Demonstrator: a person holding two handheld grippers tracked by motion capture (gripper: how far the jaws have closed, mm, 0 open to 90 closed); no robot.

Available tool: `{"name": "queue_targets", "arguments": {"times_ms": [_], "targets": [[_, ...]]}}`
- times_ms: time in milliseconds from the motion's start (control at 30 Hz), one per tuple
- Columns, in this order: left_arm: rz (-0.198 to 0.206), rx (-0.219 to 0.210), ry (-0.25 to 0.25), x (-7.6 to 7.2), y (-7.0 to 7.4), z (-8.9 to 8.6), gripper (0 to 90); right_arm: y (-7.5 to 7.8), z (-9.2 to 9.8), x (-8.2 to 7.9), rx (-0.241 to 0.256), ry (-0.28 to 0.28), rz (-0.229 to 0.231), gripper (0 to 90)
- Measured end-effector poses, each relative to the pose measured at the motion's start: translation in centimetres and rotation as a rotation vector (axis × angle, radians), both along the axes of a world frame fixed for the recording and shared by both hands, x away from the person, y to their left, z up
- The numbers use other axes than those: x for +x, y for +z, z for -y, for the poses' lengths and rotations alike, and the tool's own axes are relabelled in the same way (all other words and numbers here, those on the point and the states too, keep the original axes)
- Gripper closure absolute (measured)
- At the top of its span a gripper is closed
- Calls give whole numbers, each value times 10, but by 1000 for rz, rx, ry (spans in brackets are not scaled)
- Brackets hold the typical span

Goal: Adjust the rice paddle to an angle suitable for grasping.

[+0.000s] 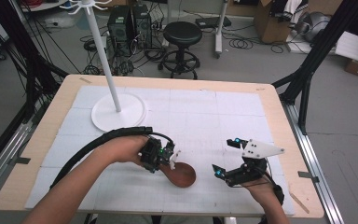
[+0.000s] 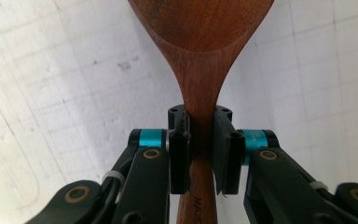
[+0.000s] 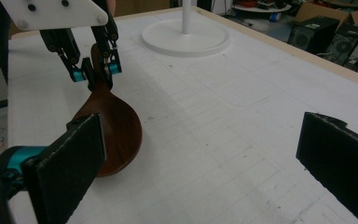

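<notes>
Near edge of the surface [image 1: 279,112]: both forearms came in from below. The left claw [image 1: 168,156] was clamped on the neck of a wooden spoon [image 1: 181,173], jaws pressed to either side of the handle just below the bowl, as the left gripper view showed close up. The spoon's bowl pointed away from that hand toward the right and lay low over the white gridded mat [image 1: 205,116]; contact with the mat could not be told.

Just right of the spoon, apart from it, the right claw [image 1: 227,157] stood wide, nothing between its jaws. From the right gripper view its two black pads [image 3: 70,163] framed the spoon bowl at left, with bare mat between the spoon and the other pad.

Farther back, left of centre: a white stand [image 1: 117,109] with a round base and a thin upright pole, well apart from both claws, nothing between it and them.

Beyond the surface, on the floor: a black stool [image 1: 182,44], computer towers [image 1: 129,25], loose cables, cardboard boxes [image 1: 269,21]
</notes>
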State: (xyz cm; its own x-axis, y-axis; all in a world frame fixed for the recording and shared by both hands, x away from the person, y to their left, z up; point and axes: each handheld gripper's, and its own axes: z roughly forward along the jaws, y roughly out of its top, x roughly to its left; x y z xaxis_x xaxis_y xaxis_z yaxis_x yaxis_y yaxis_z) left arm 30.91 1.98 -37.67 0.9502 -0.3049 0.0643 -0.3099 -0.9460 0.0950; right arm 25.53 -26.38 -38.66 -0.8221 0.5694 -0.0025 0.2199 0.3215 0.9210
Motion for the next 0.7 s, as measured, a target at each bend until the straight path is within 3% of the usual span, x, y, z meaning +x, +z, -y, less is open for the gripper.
{"name": "queue_targets", "arguments": {"times_ms": [700], "targets": [[-30, 5, -3, 12, -16, 38, 781, 0, 7, 0, 3, -12, -3, 4]]}}
